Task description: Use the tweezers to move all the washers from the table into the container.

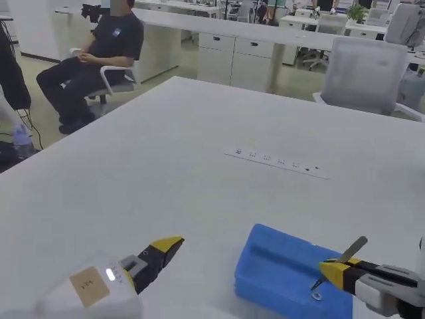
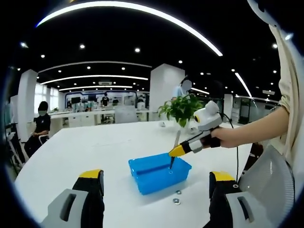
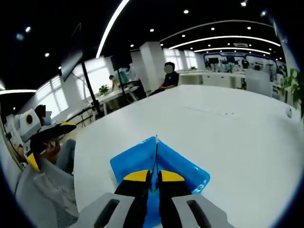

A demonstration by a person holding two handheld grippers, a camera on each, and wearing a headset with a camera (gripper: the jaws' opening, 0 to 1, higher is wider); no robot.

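Observation:
A blue container [image 1: 279, 266] stands on the white table near the front edge. My right gripper [image 1: 334, 268] is shut on the metal tweezers [image 1: 352, 251], whose tips point down into the container. A small washer [image 1: 317, 294] sits at the tweezers' tip; I cannot tell whether it is held or lying in the container. In the right gripper view the tweezers [image 3: 155, 159] run from the shut right gripper [image 3: 153, 176] into the container [image 3: 137, 161]. My left gripper [image 1: 167, 246] stays left of the container, open and holding nothing. Two washers [image 2: 176, 201] lie on the table beside the container [image 2: 159, 172].
A strip of sockets [image 1: 275, 161] is set in the table [image 1: 166, 159] beyond the container. A person [image 1: 99, 53] sits on a chair at the far left. An office chair [image 1: 365, 76] stands at the table's far side.

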